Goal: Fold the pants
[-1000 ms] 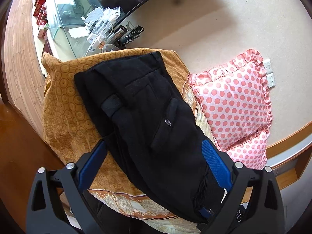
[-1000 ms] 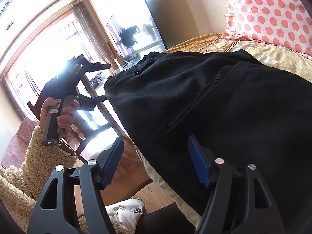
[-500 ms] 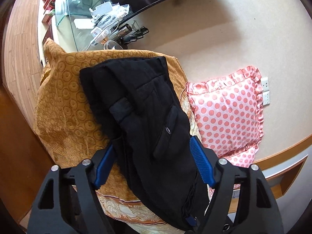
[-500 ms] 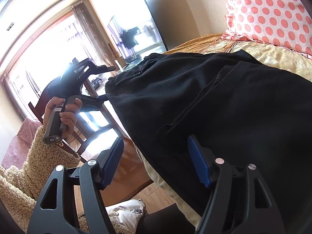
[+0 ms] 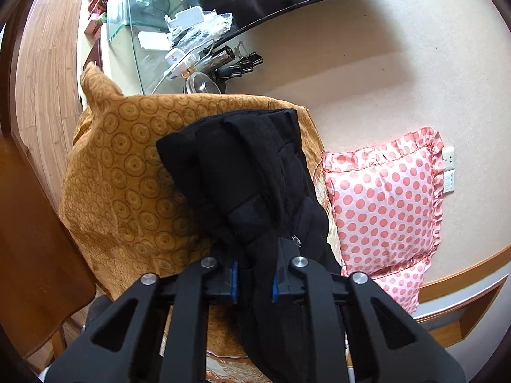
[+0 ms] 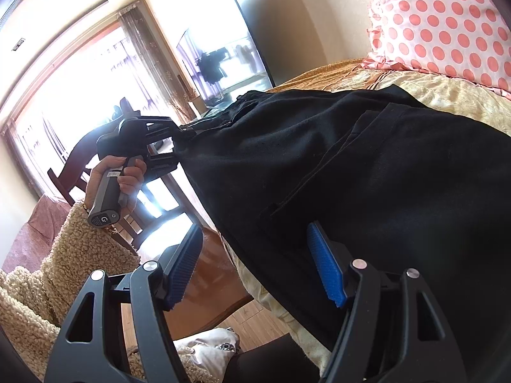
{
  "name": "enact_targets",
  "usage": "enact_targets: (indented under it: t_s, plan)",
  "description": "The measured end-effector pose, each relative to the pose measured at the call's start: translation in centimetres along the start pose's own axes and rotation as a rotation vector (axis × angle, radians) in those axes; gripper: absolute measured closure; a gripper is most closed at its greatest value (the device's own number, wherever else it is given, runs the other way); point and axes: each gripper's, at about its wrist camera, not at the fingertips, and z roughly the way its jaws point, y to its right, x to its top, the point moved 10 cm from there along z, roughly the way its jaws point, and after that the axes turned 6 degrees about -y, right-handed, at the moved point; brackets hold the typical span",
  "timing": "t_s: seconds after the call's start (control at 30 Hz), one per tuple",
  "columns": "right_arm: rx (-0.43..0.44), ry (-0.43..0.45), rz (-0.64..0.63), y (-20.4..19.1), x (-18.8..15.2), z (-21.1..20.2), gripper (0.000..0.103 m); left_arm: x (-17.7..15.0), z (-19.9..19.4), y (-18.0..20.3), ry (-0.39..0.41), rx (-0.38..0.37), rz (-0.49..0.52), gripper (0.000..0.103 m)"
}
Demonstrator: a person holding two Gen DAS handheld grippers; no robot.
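Note:
Black pants (image 5: 255,172) lie on a yellow patterned bedspread (image 5: 127,172). My left gripper (image 5: 254,282) is shut on a bunched fold of the pants at their near edge and lifts it. In the right wrist view the pants (image 6: 367,175) spread across the bed, and the left gripper (image 6: 169,146) pinches their left edge, held by a hand in a fleece sleeve. My right gripper (image 6: 258,271) is open, its right finger over the near edge of the pants, its left finger beyond the bed's edge.
A pink polka-dot pillow (image 5: 386,210) lies right of the pants, against the wall. A glass TV stand (image 5: 166,16) with cables and small items is behind the bed. A wooden chair (image 6: 150,198) stands by the bed's side, near a bright window.
My left gripper has closed on the pants' edge and gathered the cloth into a fold, pulling it up. The right gripper has stayed open in place.

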Motion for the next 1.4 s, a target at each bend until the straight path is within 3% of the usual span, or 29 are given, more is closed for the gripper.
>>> enact_targets:
  t_s: [0.13,0.4,0.63,0.77,0.9,1.03,1.13,1.23,1.33,1.4]
  plan:
    - [-0.026,0.028,-0.027,-0.2,-0.2,-2.1,0.021,-0.1,-1.0,3.1,0.043,0.056,0.135,0.093]
    - [-0.108,0.157,0.023,2.9,-1.5,-9.5,0.017,-4.2,-1.3,15.4,0.045,0.049,0.482,0.093]
    - [-0.201,0.307,0.205,9.0,-4.1,-17.7,0.016,-13.3,2.5,27.0,-0.081,-0.032,0.76,0.093]
    - [-0.247,0.402,0.325,12.4,-6.4,-22.4,0.016,-22.1,5.0,32.2,-0.179,-0.11,0.944,0.093]
    - [-0.311,0.46,0.415,15.0,-9.4,-26.2,0.016,-34.1,9.8,31.4,-0.392,-0.138,1.098,0.093]
    - [-0.362,0.482,0.489,17.1,-11.8,-28.6,0.016,-43.8,15.8,24.9,-0.683,-0.052,1.128,0.094]
    - [-0.382,0.493,0.509,17.9,-12.9,-29.6,0.016,-44.9,16.7,23.8,-0.649,-0.041,1.159,0.094]
    - [-0.403,0.498,0.506,18.2,-13.0,-30.2,0.016,-43.5,15.8,26.1,-0.627,-0.097,1.107,0.094]
    - [-0.401,0.519,0.508,18.4,-12.8,-30.6,0.016,-43.1,13.5,28.4,-0.523,-0.145,1.147,0.094]
    - [-0.407,0.528,0.509,18.4,-12.9,-30.9,0.015,-44.5,12.8,28.7,-0.514,-0.163,1.188,0.093]
